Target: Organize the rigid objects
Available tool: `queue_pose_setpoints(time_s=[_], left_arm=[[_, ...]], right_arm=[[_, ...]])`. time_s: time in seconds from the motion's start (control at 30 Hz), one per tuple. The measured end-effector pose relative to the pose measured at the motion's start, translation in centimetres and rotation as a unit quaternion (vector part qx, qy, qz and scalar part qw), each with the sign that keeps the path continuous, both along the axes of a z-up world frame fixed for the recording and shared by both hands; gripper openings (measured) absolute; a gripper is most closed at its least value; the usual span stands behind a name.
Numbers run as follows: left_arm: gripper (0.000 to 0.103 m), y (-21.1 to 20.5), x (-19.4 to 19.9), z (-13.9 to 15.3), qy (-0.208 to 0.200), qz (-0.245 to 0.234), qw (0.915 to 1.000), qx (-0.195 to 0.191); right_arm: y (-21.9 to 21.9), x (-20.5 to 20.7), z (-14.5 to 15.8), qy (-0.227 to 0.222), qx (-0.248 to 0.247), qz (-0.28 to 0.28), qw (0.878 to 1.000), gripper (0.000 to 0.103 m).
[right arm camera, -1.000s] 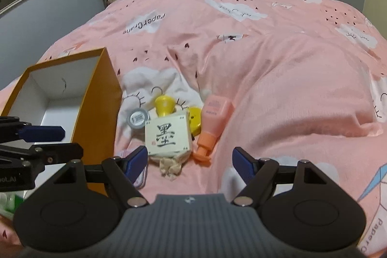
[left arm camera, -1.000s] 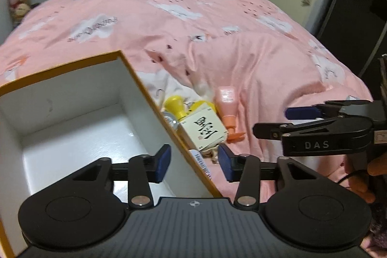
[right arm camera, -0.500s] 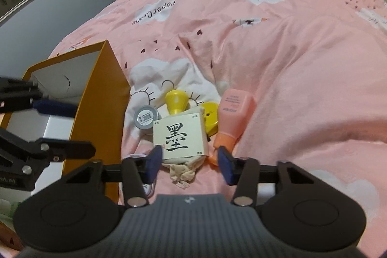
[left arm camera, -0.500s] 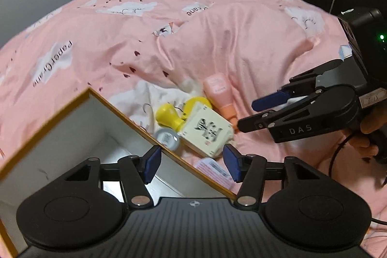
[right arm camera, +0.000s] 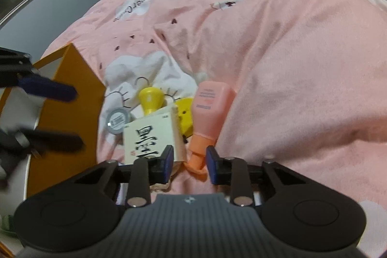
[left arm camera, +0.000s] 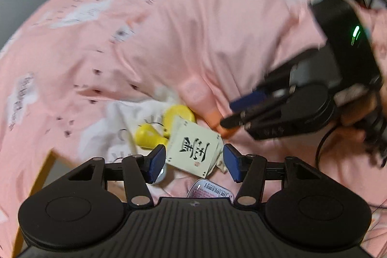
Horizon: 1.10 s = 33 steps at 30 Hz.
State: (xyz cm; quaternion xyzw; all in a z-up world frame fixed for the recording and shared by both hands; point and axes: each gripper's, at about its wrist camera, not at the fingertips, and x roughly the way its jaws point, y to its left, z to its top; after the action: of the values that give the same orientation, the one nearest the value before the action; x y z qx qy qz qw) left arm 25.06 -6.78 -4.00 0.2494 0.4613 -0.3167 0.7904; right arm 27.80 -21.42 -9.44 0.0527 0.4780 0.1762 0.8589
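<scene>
The bed [right arm camera: 290, 52] took up most of both shots, covered in a pink duvet with white clouds, and all the stuff sat in a little dip in the covers. Off to the left in the right wrist view was the orange box [right arm camera: 70, 98], white inside, with its near corner right next to the pile. The right gripper [right arm camera: 189, 162] was down low over the pile, released, blue pads apart on either side of the orange pump end of the pink bottle [right arm camera: 210, 110], not actually pinching it as far as I could see. The left gripper [left arm camera: 194, 163] was also released, pads spread wide in front of the cream ink box [left arm camera: 193, 149] with the big black character on it, nothing held. That ink box lay flat just left of the pink bottle, leaning partly on the yellow bulb-shaped thing [right arm camera: 151, 99] behind it, with a round yellow thing [right arm camera: 185, 113] tucked between box and bottle. A small grey round tin [right arm camera: 118, 120] sat between the orange box and the ink box. The left wrist shot was pretty blurry, but right under that gripper you could make out a small packet with a barcode [left arm camera: 210, 189].
</scene>
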Motion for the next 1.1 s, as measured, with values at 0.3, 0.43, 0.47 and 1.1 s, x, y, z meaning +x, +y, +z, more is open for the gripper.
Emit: queue_pose_setpoints(time_s=[0.3,0.43,0.47,1.1], left_arm=[[0.071,-1.8,6.8,-5.3,0.091,-0.011,0.9948,0.044],[0.071,-2.3,8.4,-6.8,0.159,-0.019,0.9850,0.064],[0.071,-2.6,8.6,-7.2,0.175,-0.023,0.9815,0.074],[0.066,-5.8,7.9,-7.8,0.184,-0.016,0.9787,0.088]], right_arm=[[-2.3,1.7,-1.4,0.021,0.047,-0.033,0.998,0.023],[-2.4,1.8,-1.7,0.023,0.053,-0.029,0.998,0.024],[-2.4,1.9,-1.8,0.025,0.056,-0.029,0.998,0.024],[-3.5,2.4,-2.7,0.035,0.077,-0.039,0.996,0.021]])
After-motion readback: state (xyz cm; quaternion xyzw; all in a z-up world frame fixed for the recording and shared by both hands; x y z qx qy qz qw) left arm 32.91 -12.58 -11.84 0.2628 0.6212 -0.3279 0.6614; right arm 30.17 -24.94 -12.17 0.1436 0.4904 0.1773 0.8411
